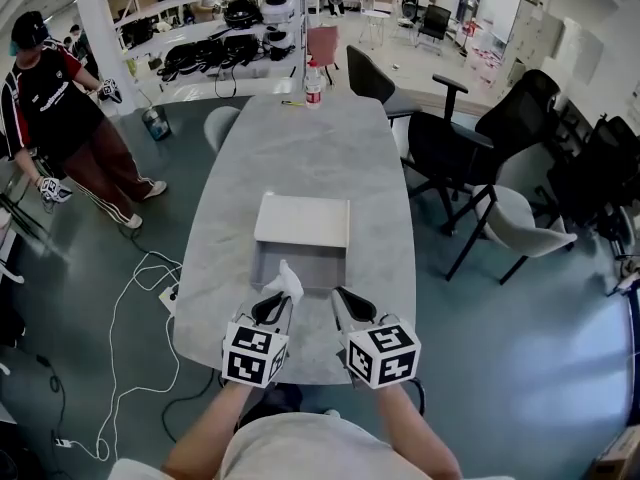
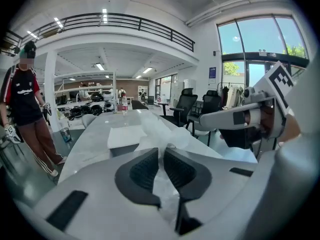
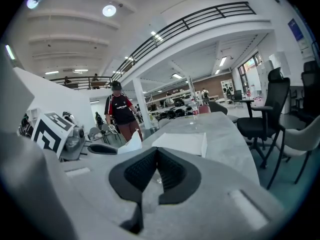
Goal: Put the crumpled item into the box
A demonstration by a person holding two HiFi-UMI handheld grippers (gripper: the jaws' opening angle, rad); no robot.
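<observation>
A white crumpled paper (image 1: 286, 281) is pinched in my left gripper (image 1: 278, 304), which is shut on it just above the near left corner of the box. In the left gripper view the paper (image 2: 167, 134) bulges out past the closed pads (image 2: 145, 170). The open box (image 1: 262, 266) lies mid-table, its white lid (image 1: 303, 219) folded back on the far side. My right gripper (image 1: 346, 306) hovers beside the left one at the box's near right edge, shut with nothing between its pads (image 3: 170, 171). From the right gripper view I see the lid (image 3: 182, 143) and the paper (image 3: 131, 143).
A long grey table (image 1: 300, 148) carries a bottle (image 1: 313, 85) at its far end. Office chairs (image 1: 470, 153) stand to the right. A person (image 1: 50, 108) with grippers stands at the left. Cables and a power strip (image 1: 170, 293) lie on the floor at the left.
</observation>
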